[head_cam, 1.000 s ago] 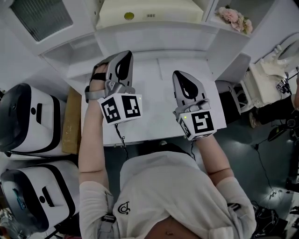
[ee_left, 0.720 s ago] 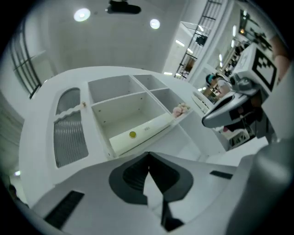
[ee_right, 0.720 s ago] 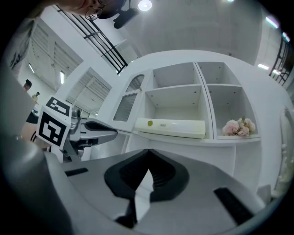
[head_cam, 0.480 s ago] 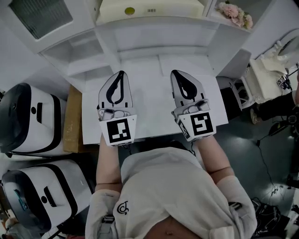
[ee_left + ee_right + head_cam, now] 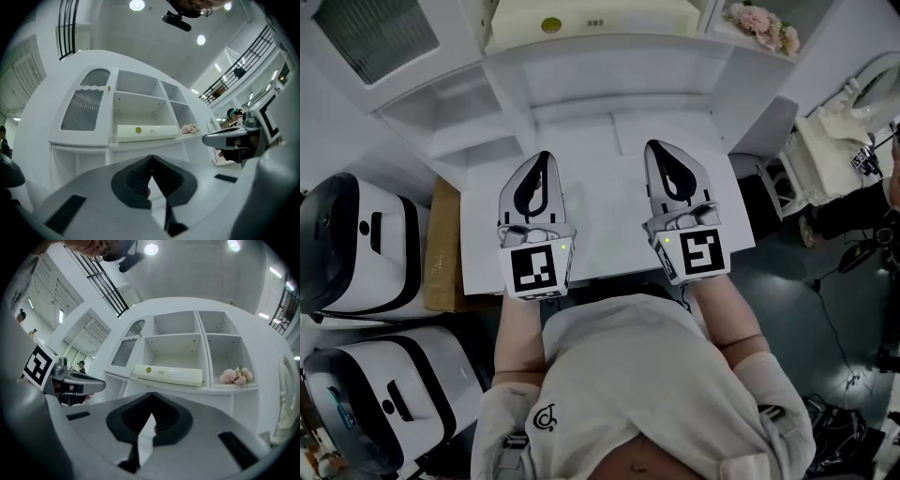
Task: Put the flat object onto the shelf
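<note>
The flat object, a long cream box (image 5: 591, 17) with a yellow round mark, lies on the middle shelf of the white shelf unit (image 5: 609, 70). The same cream box (image 5: 147, 132) shows ahead in the left gripper view, and the box (image 5: 168, 375) also fills the shelf in the right gripper view. My left gripper (image 5: 542, 161) hovers over the white table (image 5: 600, 211), shut and empty, its jaws touching at the tip (image 5: 151, 158). Beside it my right gripper (image 5: 662, 150) is level with it, also shut with nothing held (image 5: 151, 394). Both point at the shelf unit.
Pink flowers (image 5: 766, 30) sit in the right compartment, next to the box's shelf. Two black-and-white machines (image 5: 356, 244) stand left of the table, with a cardboard piece (image 5: 442, 246) against its left edge. A white chair (image 5: 839, 150) stands at the right.
My left gripper has rolled from a tilted pose to flat and drawn back and down over the table, still shut. The right gripper has stayed put.
</note>
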Tool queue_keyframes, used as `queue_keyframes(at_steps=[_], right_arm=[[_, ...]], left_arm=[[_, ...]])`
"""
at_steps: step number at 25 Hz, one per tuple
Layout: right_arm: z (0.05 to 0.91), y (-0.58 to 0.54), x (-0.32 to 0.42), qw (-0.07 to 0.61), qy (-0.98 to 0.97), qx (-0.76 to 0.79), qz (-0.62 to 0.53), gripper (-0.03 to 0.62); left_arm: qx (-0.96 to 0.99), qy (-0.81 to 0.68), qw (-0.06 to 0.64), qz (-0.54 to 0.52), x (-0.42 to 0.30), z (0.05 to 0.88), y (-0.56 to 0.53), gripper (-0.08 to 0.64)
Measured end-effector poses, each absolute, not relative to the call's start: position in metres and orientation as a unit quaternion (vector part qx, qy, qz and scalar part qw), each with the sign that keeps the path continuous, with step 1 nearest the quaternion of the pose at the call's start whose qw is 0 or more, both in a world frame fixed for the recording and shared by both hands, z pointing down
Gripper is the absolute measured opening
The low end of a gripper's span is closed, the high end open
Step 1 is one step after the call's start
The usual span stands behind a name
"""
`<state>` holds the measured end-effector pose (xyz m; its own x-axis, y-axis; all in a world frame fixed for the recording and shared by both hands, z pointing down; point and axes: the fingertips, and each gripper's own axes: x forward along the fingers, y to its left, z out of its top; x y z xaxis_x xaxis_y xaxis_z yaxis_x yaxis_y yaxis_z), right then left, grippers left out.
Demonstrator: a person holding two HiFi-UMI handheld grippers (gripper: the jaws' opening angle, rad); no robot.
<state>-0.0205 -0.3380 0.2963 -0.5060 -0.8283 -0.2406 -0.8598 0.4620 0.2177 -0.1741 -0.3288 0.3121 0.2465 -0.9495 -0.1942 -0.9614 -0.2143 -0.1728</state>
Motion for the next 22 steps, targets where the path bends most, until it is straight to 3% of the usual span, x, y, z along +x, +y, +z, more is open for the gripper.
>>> queue_keyframes(at_steps=[22], right_arm=[[0.288, -0.337, -0.025, 0.055, 0.852, -0.487, 0.184, 0.006]], left_arm=[[-0.795, 0.59, 0.144, -0.004, -0.166, 0.308, -0.342, 0.012]])
